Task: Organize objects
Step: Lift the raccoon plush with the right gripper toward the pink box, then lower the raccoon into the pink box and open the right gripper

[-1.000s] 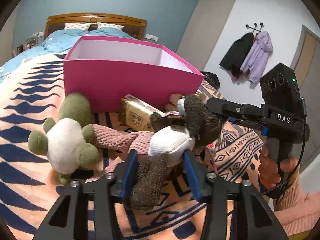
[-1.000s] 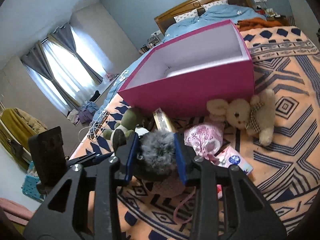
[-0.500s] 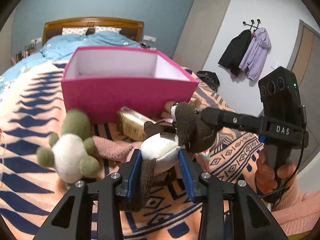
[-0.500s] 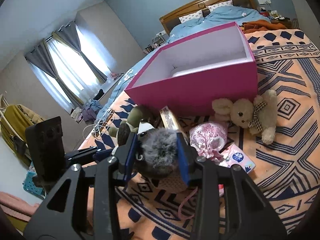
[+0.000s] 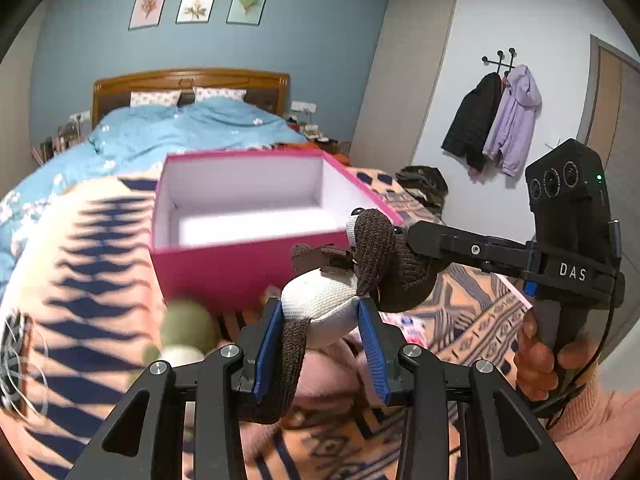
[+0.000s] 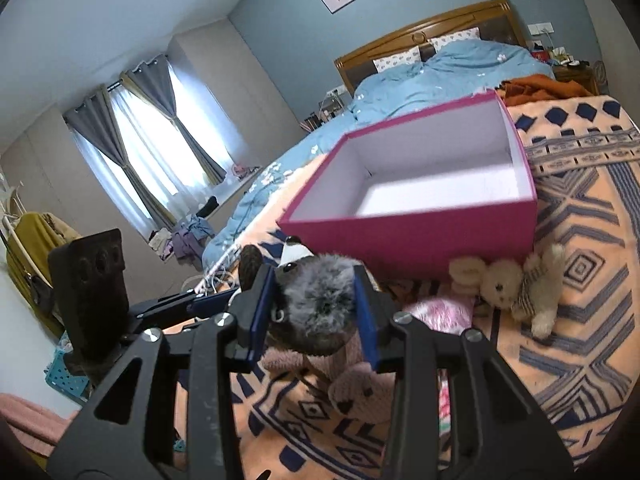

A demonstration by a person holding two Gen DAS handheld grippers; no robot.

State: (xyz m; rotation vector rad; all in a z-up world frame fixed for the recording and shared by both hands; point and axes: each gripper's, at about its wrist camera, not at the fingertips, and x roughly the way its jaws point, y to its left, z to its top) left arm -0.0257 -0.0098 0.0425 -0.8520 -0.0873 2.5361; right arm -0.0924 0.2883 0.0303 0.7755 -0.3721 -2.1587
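Observation:
A brown knitted plush toy with a white belly (image 5: 320,296) hangs above the patterned blanket, held by both grippers. My left gripper (image 5: 320,322) is shut on its white belly, with a brown limb dangling between the fingers. My right gripper (image 6: 314,300) is shut on the toy's fuzzy grey-brown head (image 6: 320,312); in the left wrist view its fingers (image 5: 440,240) come in from the right. The open pink box (image 5: 240,268) with a white inside stands just behind the toy, and it shows again as the pink box (image 6: 400,240) in the right wrist view.
On the blanket below lie a green and white plush (image 5: 188,320), a cream bunny (image 6: 504,284), a pink knit bear (image 6: 360,392) and a pink flowered pouch (image 6: 440,308). A blue duvet (image 5: 180,132) covers the bed's far end. A hand (image 5: 536,360) holds the right gripper's handle.
Both grippers have risen with the brown plush toy, lifting it off the blanket. The box's inside shows more, and the other toys have dropped lower in view.

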